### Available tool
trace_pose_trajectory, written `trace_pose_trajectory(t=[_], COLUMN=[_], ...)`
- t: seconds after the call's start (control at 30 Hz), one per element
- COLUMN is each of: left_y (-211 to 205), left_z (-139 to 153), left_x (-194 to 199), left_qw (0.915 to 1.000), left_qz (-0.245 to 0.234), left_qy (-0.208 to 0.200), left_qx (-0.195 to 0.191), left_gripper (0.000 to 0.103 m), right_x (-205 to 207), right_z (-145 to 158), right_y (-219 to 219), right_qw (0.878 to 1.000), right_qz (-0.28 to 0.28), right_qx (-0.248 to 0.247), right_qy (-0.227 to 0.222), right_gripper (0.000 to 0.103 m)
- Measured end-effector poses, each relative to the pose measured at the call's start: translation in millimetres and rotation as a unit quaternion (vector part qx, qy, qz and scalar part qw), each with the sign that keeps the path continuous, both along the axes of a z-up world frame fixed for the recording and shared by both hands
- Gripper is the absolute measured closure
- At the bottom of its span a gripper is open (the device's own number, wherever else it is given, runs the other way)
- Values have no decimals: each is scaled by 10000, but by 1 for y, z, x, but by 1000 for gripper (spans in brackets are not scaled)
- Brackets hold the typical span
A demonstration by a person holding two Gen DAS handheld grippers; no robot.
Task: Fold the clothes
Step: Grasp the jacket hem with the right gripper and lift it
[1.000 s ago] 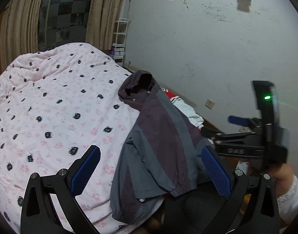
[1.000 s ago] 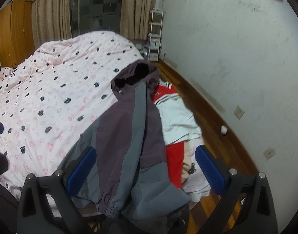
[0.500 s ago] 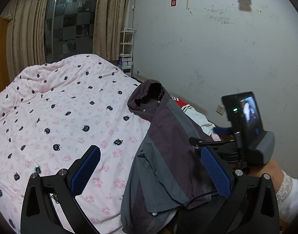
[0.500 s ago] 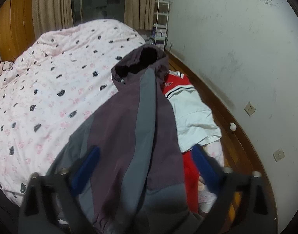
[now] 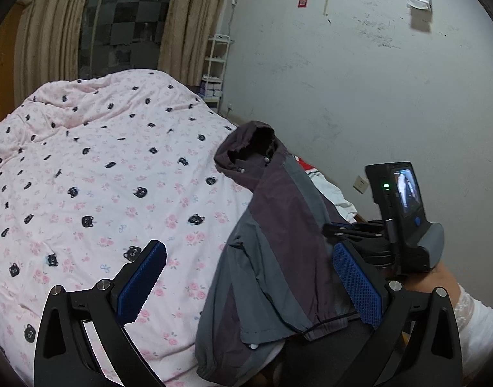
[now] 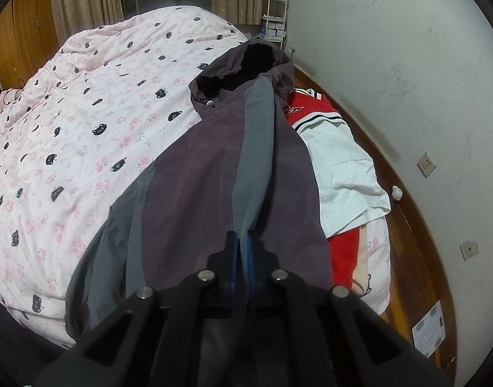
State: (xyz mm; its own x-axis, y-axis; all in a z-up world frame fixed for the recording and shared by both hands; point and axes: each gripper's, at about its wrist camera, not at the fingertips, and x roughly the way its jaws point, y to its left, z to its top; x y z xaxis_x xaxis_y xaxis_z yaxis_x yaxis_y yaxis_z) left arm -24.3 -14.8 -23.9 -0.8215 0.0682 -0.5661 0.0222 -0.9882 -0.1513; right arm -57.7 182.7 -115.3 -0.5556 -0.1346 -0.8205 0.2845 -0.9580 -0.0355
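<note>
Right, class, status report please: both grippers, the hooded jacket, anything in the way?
Right gripper shut on purple-and-grey hooded jacket. Left gripper open, empty. Jacket flat on pink cat-print duvet. Red-and-white shirt lies alongside.

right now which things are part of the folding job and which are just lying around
Part of the job:
- purple and grey hooded jacket, lying along the bed edge
- right tool, shut on the jacket's hem end
- left tool, open, over the bed
- red and white clothes beside the jacket

Just lying around:
- pink cat-print duvet
- white shelf rack
- curtains
</note>
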Motion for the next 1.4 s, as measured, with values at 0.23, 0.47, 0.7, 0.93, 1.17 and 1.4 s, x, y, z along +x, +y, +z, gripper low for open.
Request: trace_pose_trajectory(t=[0.23,0.47,0.7,0.93,1.17,1.4], left_y=[-3,1,4,0,-12,-6], left_z=[-5,-10,-15,-26,-68,-89], left_x=[-2,-3,-1,-11,-59,-115], left_qw=[9996,9991,9988,9983,9950,9871], left_qz=[-163,-322,-364,-441,-966,-1544], left_qy=[-129,-211,-276,-304,-168,-413], left_qx=[184,184,161,213,201,82], left_gripper=[0,0,0,0,0,4], right_x=[8,13,11,8,5,3], right_z=[24,64,108,143,136,130], right_y=[5,26,58,92,100,100], right_qw=[9995,9951,9895,9859,9868,9881], right_qz=[136,272,54,-331,-381,-268], right_qx=[-260,-893,-1293,-1200,-1115,-1008], right_qy=[146,316,650,1118,1111,1134], right_gripper=[102,102,102,102,102,102])
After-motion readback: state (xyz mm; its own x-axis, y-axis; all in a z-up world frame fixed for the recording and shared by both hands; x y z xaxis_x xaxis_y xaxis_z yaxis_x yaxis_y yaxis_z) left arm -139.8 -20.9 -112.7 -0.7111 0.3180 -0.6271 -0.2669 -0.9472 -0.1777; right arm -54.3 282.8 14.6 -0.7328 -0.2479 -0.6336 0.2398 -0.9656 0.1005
